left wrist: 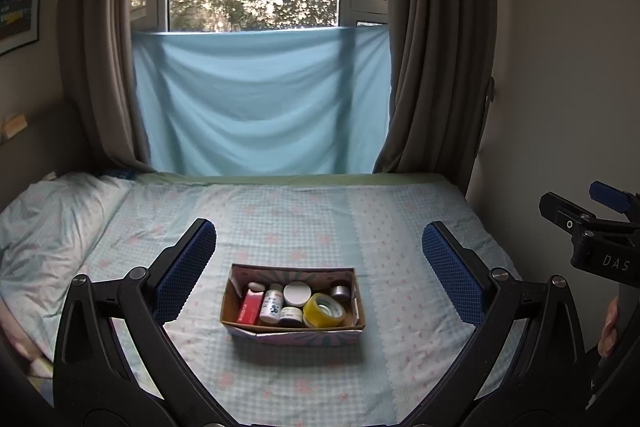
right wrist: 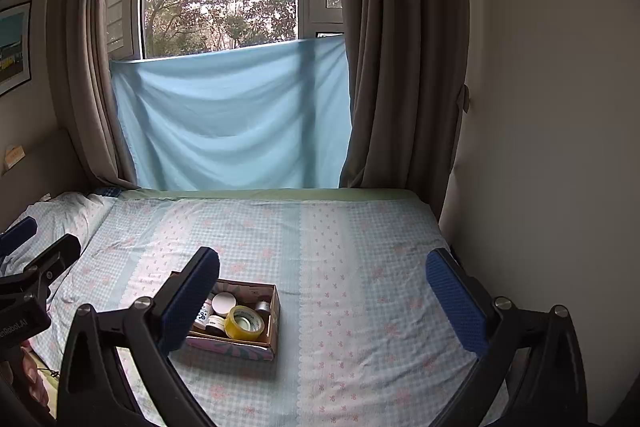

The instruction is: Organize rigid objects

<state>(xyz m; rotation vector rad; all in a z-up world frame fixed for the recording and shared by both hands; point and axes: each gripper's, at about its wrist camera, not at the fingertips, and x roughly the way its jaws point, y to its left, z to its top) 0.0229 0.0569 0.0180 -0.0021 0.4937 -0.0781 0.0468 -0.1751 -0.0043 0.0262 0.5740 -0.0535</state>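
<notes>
A small cardboard box (left wrist: 356, 297) (right wrist: 275, 311) sits on the bed. Inside it lie a yellow tape roll (left wrist: 324, 310) (right wrist: 245, 323), a red carton (left wrist: 250, 305), a white bottle (left wrist: 272, 307), a white round lid (left wrist: 297, 294) (right wrist: 223, 303), a small jar (left wrist: 291, 315) and a silver tin (left wrist: 340, 292) (right wrist: 262, 307). My left gripper (left wrist: 319, 247) hangs open above and in front of the box, nothing between its blue pads. My right gripper (right wrist: 323, 275) is open too, to the right of the box, its left finger (right wrist: 188, 303) covering the box's left part.
The checked bedsheet (left wrist: 300, 211) covers the bed, with a pillow (left wrist: 52, 211) at left. A blue cloth (left wrist: 260, 99) hangs under the window, between brown curtains. A wall stands close on the right. A hand (left wrist: 608, 327) holds the right gripper's handle.
</notes>
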